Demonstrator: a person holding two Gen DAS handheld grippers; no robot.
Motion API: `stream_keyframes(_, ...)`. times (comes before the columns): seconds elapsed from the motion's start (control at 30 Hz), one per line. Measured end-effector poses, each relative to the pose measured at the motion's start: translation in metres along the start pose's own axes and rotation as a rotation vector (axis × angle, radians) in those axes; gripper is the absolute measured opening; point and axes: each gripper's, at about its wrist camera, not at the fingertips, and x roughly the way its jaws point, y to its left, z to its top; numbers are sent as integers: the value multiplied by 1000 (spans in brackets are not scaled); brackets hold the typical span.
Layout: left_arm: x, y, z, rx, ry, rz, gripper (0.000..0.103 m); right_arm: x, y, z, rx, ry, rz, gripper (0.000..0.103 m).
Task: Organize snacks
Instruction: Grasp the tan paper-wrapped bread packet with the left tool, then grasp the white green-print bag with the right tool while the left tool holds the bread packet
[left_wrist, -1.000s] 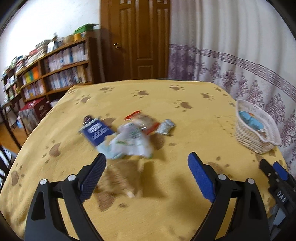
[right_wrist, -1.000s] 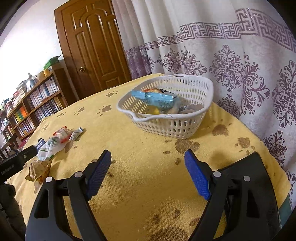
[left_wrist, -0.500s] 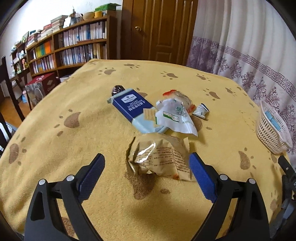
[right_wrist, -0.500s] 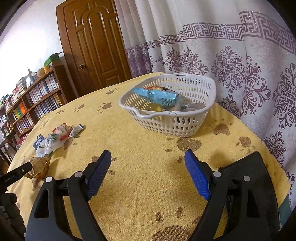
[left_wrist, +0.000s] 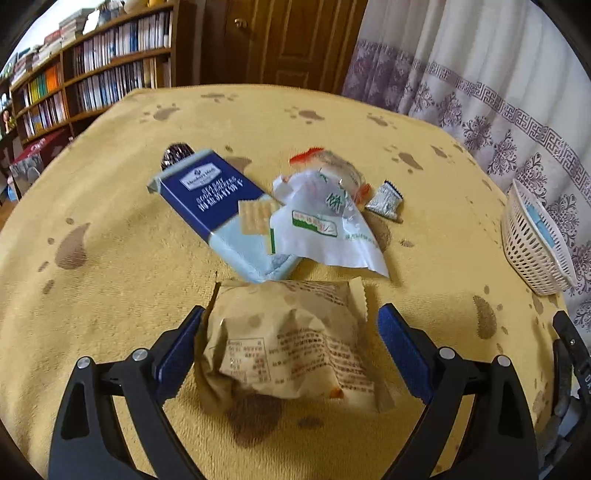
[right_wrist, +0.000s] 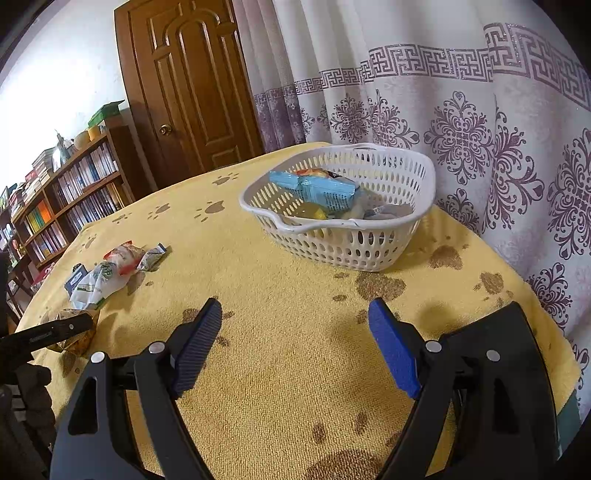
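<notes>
The tablecloth (right_wrist: 280, 373) is mustard yellow with brown paw prints. The basket (right_wrist: 332, 247) is white plastic lattice, holding a light blue packet (right_wrist: 314, 186). The cracker box (left_wrist: 218, 201) is navy, fading to pale blue. One snack bag (left_wrist: 284, 332) is tan with dark print; another (left_wrist: 325, 229) is white with green. The curtain (right_wrist: 461, 122) is white with purple medallions. Both grippers have blue pads (right_wrist: 391, 347) on black frames.

- One brown snack packet (left_wrist: 284, 339)
- One blue cracker box (left_wrist: 214, 199)
- One white-green packet (left_wrist: 325, 229)
- One clear red-ended packet (left_wrist: 332, 162)
- One small silver packet (left_wrist: 386, 197)
- One dark round sweet (left_wrist: 177, 153)
- One white basket (right_wrist: 332, 243), several snacks inside, number unclear
- Two grippers (left_wrist: 288, 328), (right_wrist: 295, 325)
</notes>
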Motion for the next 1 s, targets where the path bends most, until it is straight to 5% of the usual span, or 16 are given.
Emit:
stream_keyframes(0.27, 4, -3, -4, 32, 2, 20, 92, 2, 7, -1, -26, 4, -19, 83)
stream_keyframes(0.57, -11, 15, -9, -30, -50, -5, 80, 7, 14, 5, -23, 29, -6, 83)
stream_keyframes(0.87, -35, 50, -14, -132, -130, 11, 79, 23, 63, 11, -70, 110, 120, 83)
stream_keyframes(1.0, -49, 66, -17, -159, -192, 85, 79, 37, 88, 19, -68, 177, 201, 83)
